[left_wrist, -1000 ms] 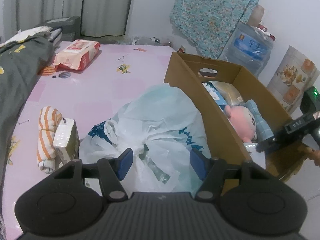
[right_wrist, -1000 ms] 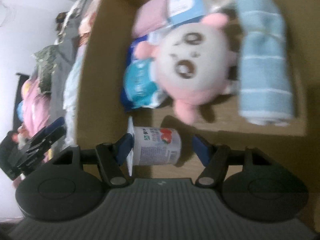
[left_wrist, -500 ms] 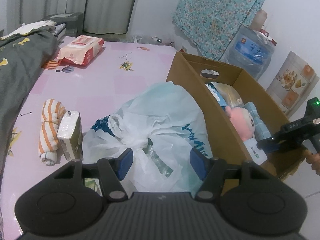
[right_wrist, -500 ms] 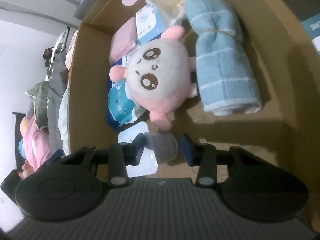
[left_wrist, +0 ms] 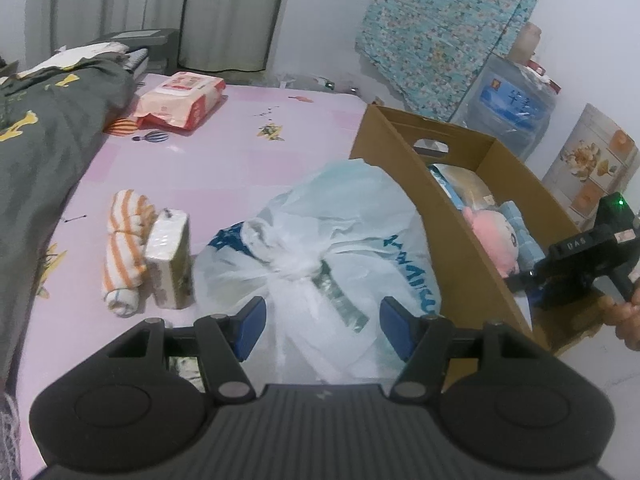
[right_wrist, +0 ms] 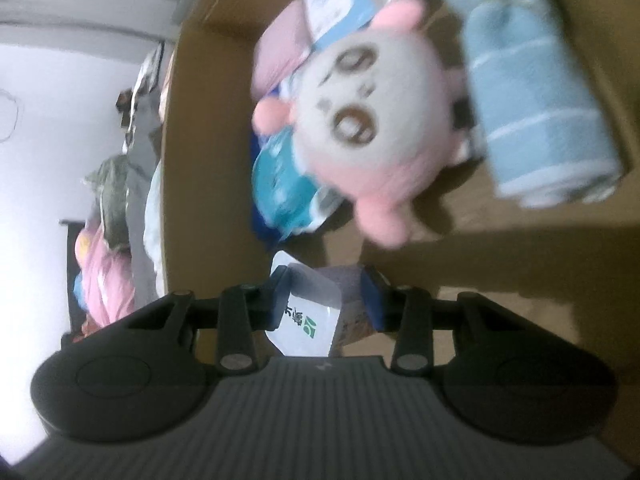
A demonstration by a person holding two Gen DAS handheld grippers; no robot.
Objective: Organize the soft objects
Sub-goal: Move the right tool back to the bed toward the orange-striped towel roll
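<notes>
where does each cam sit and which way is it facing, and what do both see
Left wrist: on the left tool, angled down over the pink bed at a white bag lying between its open fingers; the right tool and fingers of a hand show at right.
Right wrist: on the right tool, looking down into the box; its fingers grip a small packet.
Shared: the box, plush and blue towel.

White wall [left_wrist: 320, 20], grey curtains [left_wrist: 160, 8] — pink bed [left_wrist: 200, 152].
</notes>
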